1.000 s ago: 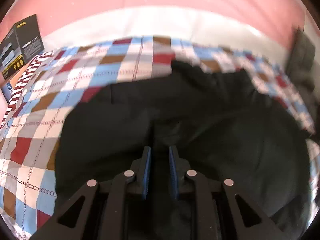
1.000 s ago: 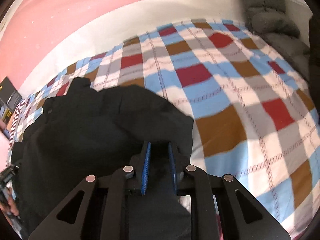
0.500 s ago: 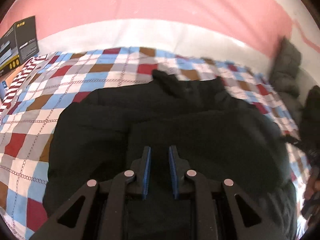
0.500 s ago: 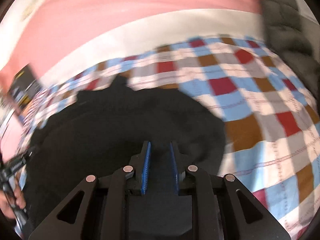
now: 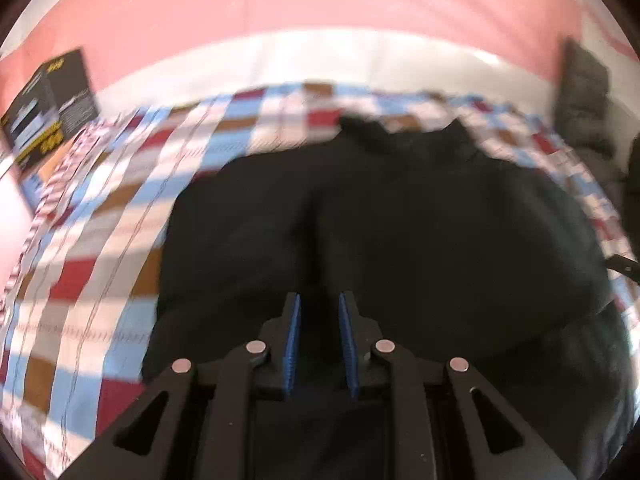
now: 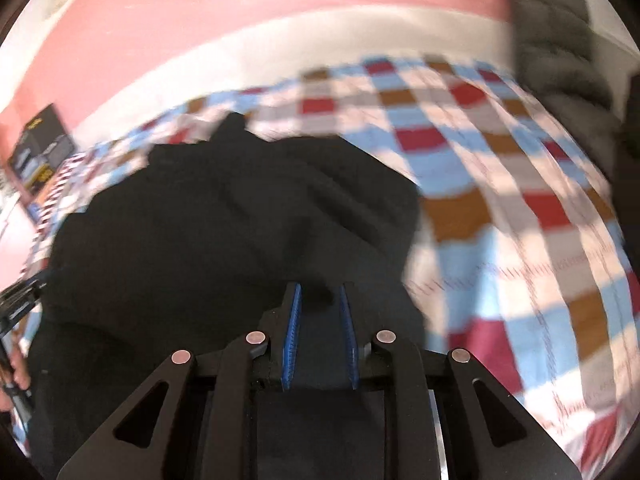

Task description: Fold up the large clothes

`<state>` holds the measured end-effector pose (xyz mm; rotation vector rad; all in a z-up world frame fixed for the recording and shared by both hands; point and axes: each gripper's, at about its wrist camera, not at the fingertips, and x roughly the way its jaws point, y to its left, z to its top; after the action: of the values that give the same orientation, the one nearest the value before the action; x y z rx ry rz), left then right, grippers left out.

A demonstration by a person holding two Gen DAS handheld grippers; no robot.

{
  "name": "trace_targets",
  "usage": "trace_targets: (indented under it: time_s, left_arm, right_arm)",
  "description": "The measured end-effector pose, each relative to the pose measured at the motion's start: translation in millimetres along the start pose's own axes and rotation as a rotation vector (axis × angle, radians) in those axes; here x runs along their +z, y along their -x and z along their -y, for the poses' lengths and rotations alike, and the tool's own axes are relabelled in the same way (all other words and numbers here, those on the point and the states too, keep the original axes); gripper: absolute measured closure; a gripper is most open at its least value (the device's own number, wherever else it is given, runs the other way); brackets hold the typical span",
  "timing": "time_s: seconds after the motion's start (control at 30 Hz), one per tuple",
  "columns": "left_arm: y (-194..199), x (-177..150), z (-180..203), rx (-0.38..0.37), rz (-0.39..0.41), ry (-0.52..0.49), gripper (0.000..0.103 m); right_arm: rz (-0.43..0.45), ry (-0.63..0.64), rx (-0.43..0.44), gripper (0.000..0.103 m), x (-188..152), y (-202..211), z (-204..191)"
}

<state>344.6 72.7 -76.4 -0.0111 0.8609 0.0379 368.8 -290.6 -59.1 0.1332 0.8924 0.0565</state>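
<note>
A large black garment (image 5: 400, 220) lies on a checked bedspread (image 5: 100, 248), with one layer folded over its lower part. My left gripper (image 5: 319, 304) is shut on the black cloth at the garment's near edge. In the right wrist view the same black garment (image 6: 224, 220) fills the left and middle, and my right gripper (image 6: 319, 294) is shut on its near edge, with dark cloth between the blue pads. Both views are blurred by motion.
A black box (image 5: 48, 108) stands at the far left by the pink wall. A grey padded garment (image 6: 556, 48) lies at the far right of the bed. The bedspread (image 6: 520, 220) is bare to the right of the black garment.
Both grippers have kept their grip on the black cloth and drawn it towards the near side. The folded layer now lies lower over the garment. The views have shifted and blurred.
</note>
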Motion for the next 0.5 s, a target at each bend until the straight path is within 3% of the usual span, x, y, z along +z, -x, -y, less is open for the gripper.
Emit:
trace_targets:
  time_s: [0.1,0.37,0.5]
  left_arm:
    - [-9,-15,-11,0.017,-0.052,0.027,0.081]
    - [57,-36,-12,-0.023,-0.016,0.049,0.081]
    - [103,-60,-11,-0.04,0.003,0.035,0.078]
  right_arm:
    - [-0.087,-0.027,-0.054,0.083,-15,-21,21]
    - [-0.041,-0.044,0.0,0.082,-28,34,14]
    - [0.017,-0.025,0.066,0.058,-55,95,-5]
